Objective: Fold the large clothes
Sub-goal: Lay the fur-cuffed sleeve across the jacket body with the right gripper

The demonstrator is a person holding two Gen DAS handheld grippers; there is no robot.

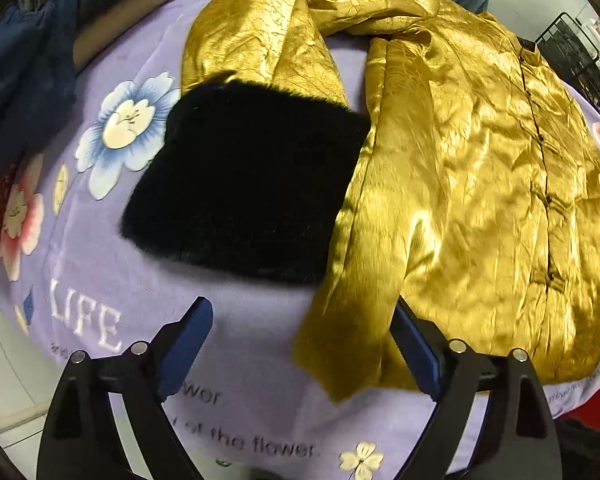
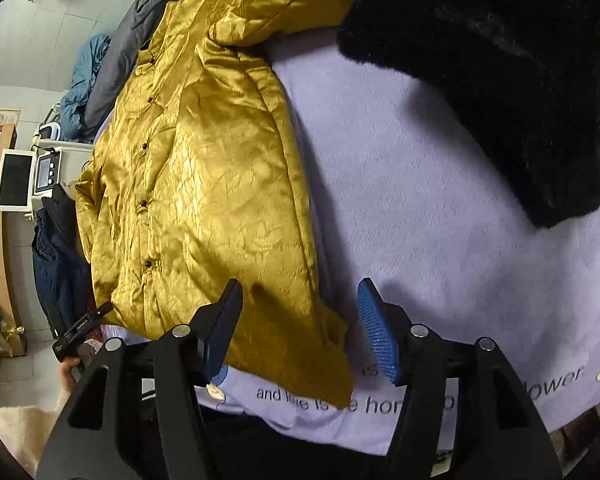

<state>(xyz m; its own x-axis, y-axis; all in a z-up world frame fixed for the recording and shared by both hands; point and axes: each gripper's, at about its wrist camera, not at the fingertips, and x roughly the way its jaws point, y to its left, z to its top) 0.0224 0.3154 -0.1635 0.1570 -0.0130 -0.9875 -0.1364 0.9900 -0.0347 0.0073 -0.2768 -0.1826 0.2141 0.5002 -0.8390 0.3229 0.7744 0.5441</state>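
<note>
A shiny gold jacket (image 1: 480,184) lies spread, buttoned front up, on a lilac flowered blanket (image 1: 100,280). Its sleeve ends in a wide black fur cuff (image 1: 244,184) that rests on the blanket beside the body. My left gripper (image 1: 302,344) is open, just above the blanket, with the jacket's lower hem corner (image 1: 340,352) between its blue pads. My right gripper (image 2: 298,328) is open over the same hem corner (image 2: 300,340) in the right wrist view, where the jacket (image 2: 204,168) and fur cuff (image 2: 520,60) also show. Neither gripper holds anything.
Folded dark blue and tan clothes (image 1: 40,40) are piled at the blanket's far left. Grey and blue garments (image 2: 112,64) lie beyond the jacket's collar. A shelf with a monitor (image 2: 14,180) stands off the table. The blanket's front edge (image 2: 420,432) is just below the grippers.
</note>
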